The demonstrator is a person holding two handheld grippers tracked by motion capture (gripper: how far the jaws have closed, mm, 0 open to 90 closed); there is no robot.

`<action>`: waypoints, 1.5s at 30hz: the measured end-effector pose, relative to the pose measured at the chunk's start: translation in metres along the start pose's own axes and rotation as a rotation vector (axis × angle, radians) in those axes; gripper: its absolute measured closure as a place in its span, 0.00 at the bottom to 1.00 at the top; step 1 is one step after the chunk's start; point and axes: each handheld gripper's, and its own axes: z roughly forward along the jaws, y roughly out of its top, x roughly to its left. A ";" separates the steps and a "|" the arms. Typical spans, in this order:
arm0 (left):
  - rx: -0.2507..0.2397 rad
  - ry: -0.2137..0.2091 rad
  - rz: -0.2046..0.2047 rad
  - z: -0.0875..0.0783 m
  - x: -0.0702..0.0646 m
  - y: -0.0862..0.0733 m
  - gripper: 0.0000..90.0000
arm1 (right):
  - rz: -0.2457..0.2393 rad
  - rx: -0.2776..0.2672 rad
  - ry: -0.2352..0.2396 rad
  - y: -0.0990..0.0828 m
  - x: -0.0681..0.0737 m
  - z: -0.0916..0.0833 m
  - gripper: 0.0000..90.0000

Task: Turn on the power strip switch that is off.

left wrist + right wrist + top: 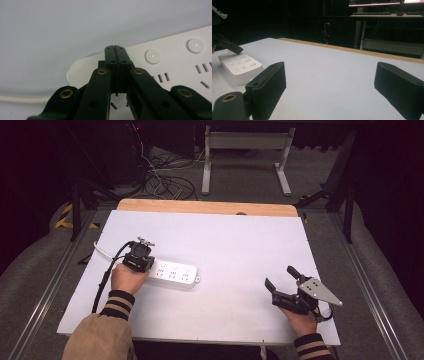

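Your power strip (173, 274) sits left of centre on the white table (240, 240), long side running across, cord (102, 251) trailing off its left end toward the table edge; your left gripper (148, 261) is right over that cord end with its jaws pressed flat together, nothing between them, tips on or just above the top face near the first round switch (152, 56); can't tell if they're actually touching it. Your right gripper (281, 278) rests well off to the right with its jaws spread wide and empty.

Handling-wise I'd guess a rigid plastic shell, light-ish, smooth and a bit slippery on that surface; poke one end and it'll likely skate or pivot rather than stay put; the cord is stiff enough to tug it back too. If you're only pressing a button, closed tips are fine, push straight down; if you want to lift or shift it, open up and pinch across the narrow width near the middle, not the rounded corners.
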 end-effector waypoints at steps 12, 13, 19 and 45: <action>0.011 -0.008 -0.006 0.000 -0.002 0.000 1.00 | 0.003 -0.001 0.002 0.000 0.000 0.000 0.12; 0.006 -0.001 0.004 0.000 -0.003 0.000 1.00 | 0.003 -0.002 0.003 0.000 0.000 0.000 0.12; 0.018 -0.006 -0.005 0.000 -0.002 0.001 1.00 | 0.005 -0.002 0.004 0.001 0.000 -0.001 0.12; -0.021 -0.010 -0.039 0.002 0.001 -0.005 1.00 | 0.009 -0.002 0.002 0.001 0.000 -0.003 0.12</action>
